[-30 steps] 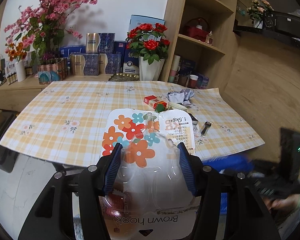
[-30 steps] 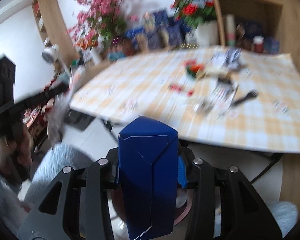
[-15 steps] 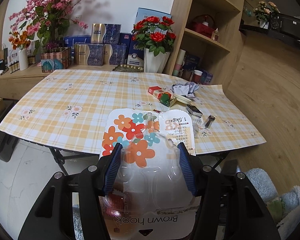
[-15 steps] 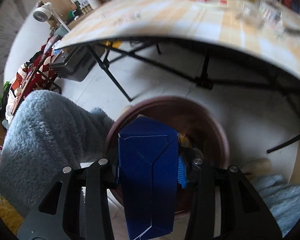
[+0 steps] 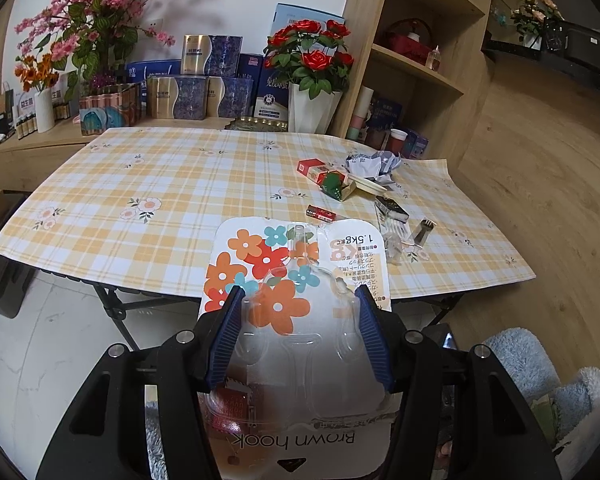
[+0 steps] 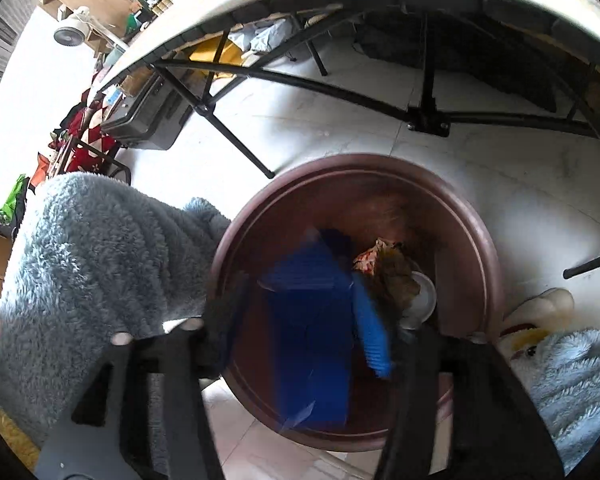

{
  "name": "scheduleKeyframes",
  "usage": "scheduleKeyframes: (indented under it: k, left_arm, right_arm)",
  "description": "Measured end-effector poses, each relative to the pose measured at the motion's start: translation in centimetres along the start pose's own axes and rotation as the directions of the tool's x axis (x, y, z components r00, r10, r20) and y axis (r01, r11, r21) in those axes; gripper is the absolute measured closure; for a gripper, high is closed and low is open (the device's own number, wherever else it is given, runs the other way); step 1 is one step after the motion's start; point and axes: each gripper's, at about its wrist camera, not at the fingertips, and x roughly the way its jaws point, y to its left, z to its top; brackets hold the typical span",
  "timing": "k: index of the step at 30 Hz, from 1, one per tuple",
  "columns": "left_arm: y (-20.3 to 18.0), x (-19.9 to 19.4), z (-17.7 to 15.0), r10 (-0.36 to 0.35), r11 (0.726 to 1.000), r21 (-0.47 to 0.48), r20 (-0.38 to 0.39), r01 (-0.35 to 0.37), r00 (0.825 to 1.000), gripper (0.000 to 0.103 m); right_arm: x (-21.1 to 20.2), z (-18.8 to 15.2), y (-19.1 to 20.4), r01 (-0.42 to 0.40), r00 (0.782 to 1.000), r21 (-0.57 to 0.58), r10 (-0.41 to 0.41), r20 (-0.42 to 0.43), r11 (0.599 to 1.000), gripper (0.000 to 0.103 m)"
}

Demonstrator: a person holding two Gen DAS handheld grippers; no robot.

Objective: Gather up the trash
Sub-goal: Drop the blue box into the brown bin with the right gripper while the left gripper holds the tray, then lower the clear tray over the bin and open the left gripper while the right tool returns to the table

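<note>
the hook package, a flowered card under a clear plastic blister, is clamped between the blue pads of the left gripper, held upside down so that its printed name reads inverted at the near edge. beyond it the checked tablecloth is spread over the table, and more rubbish is left on its right part: a red cigarette pack, a green wrapper, crumpled paper, a small red tube and a black box. farther back, boxes and a vase of red roses are lined along the wall beside wooden shelves.

the right gripper is pointed down over the brown bin on the white floor. its jaws have just been opening, and the blue carton, blurred, is seen between the spread fingers above the bin's mouth; whether it is touched by the pads cannot be told. crumpled wrappers and a white cup are lying in the bin. a fluffy grey sleeve is seen at the left, and the table's black folding legs beyond.
</note>
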Motion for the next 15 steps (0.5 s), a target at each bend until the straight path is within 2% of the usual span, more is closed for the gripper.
scheduleKeyframes:
  k: [2,4,8,11,14,15]
  left_arm:
    - [0.0,0.1,-0.1,0.001,1.0,0.0,-0.004,-0.001,1.0,0.048]
    - [-0.1,0.2,-0.2,0.001,1.0,0.003,-0.005,-0.001,1.0,0.048]
    - [-0.4,0.5,-0.4,0.0,1.0,0.014,-0.013,0.0,1.0,0.048]
    - [-0.7,0.9,-0.5,-0.004,1.0,0.027,-0.02,0.004,1.0,0.048]
    - [-1.4,1.6,-0.8,-0.011,0.998,0.061,-0.029,0.012,1.0,0.048]
    - [-1.7,1.9,-0.9,-0.013,0.997,0.076,-0.033,0.015,0.999,0.048]
  right_arm:
    - [-0.6,0.2,0.1,0.017,1.0,-0.011,-0.017,0.024,1.0,0.029]
    - [-1.7,0.4,0.1,0.057,0.997,-0.003,-0.056,0.055,0.998,0.011]
    - [-5.4,0.9,-0.1,0.123,0.978,0.017,-0.124,0.167,0.992,0.006]
    - [-8.6,1.3,0.0,0.199,0.943,0.013,-0.195,0.269,0.98,0.006]
    - [-11.8,1.6,-0.1,0.279,0.89,0.01,-0.263,0.373,0.96,0.006]
    - [-13.0,1.6,-0.1,0.314,0.866,0.005,-0.288,0.408,0.95,0.006]
